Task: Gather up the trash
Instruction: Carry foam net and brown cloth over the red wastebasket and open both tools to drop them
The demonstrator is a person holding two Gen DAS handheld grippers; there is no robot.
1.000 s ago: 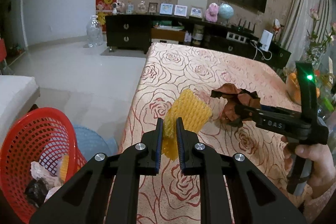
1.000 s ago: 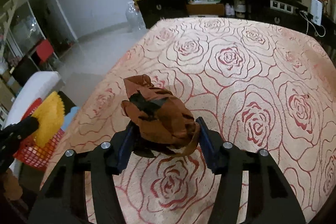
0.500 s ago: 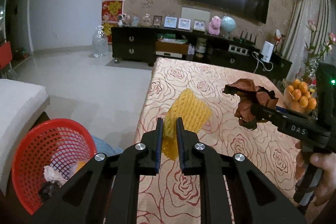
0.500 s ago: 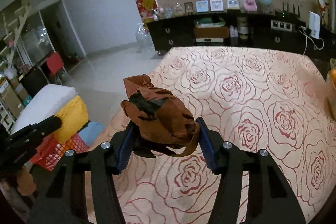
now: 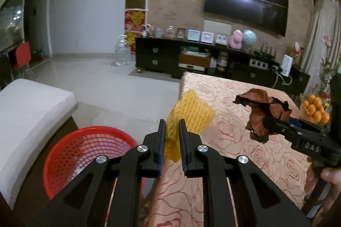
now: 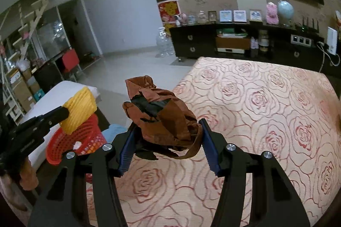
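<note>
Left hand-held gripper [image 5: 171,135] is pinching soft yellow foam fruit netting [image 5: 187,116] at its edge; the right hand-held gripper [image 6: 167,135] is clamping light crumpled brown paper [image 6: 162,118]. Both are hanging above the rose-patterned desk [image 6: 266,109].

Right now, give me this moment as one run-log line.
left gripper: shut on yellow foam net | right gripper: shut on brown wrapper | red basket: left of table

Right claw [image 6: 168,141] clamps crumpled brown wrapper [image 6: 162,118], seemingly above tablecloth [image 6: 266,120].
</note>
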